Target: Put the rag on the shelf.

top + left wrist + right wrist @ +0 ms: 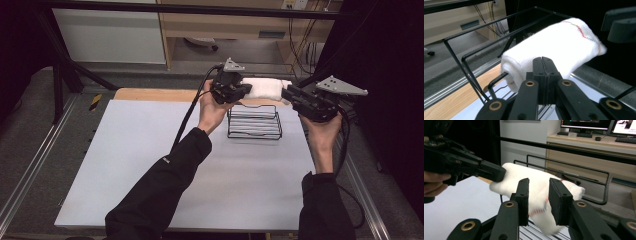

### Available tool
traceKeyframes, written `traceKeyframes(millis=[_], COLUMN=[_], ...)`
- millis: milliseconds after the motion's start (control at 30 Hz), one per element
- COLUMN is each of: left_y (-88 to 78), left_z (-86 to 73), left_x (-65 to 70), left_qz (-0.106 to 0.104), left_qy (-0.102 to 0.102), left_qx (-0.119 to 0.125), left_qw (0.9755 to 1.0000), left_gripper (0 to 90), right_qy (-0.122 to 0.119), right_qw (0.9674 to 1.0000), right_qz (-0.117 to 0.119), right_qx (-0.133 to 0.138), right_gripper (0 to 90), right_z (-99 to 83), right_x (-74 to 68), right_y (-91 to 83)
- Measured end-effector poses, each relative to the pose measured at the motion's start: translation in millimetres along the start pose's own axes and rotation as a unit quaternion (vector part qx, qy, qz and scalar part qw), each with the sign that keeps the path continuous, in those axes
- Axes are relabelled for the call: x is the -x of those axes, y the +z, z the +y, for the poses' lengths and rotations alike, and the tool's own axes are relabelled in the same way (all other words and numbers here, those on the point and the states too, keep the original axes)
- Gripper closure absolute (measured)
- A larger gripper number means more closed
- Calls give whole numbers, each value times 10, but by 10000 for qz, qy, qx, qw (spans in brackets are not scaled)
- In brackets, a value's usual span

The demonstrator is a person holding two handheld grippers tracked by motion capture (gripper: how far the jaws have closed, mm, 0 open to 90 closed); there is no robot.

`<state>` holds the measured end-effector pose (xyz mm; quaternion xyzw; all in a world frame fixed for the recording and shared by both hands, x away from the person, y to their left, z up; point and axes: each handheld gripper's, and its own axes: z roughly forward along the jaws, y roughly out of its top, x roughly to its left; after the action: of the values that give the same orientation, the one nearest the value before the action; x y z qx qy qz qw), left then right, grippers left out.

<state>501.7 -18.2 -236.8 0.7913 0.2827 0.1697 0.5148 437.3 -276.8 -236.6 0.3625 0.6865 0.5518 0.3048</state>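
Above the wire basket (254,121) at upper centre, the left hand-held gripper (243,90) pinches the rolled white towel (265,88) while the right hand-held gripper (538,197) straddles it, jaws parted.

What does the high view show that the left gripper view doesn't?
High view alone: both of the person's black sleeves, the white table and the whole wire basket. Left gripper view alone: the left gripper up close, jaws pressed together on the towel's edge, and its red stitching. Both: towel, basket wires, wooden strip.
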Motion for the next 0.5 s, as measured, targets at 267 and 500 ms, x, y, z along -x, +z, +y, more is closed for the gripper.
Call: traceKeyframes(millis=[267,500], left_y=[12,80], left_z=[-105,-184], left_x=[-16,-21], left_qz=[1,57], left_qy=[70,86], left_qx=[3,31], left_qw=[10000,9999], left_gripper=[894,892], right_qy=[312,460], right_qw=[9979,9969], right_qz=[-27,-334], right_qx=[-559,-551], right_gripper=[900,900], right_z=[-192,-359], right_x=[-25,63], right_y=[191,276])
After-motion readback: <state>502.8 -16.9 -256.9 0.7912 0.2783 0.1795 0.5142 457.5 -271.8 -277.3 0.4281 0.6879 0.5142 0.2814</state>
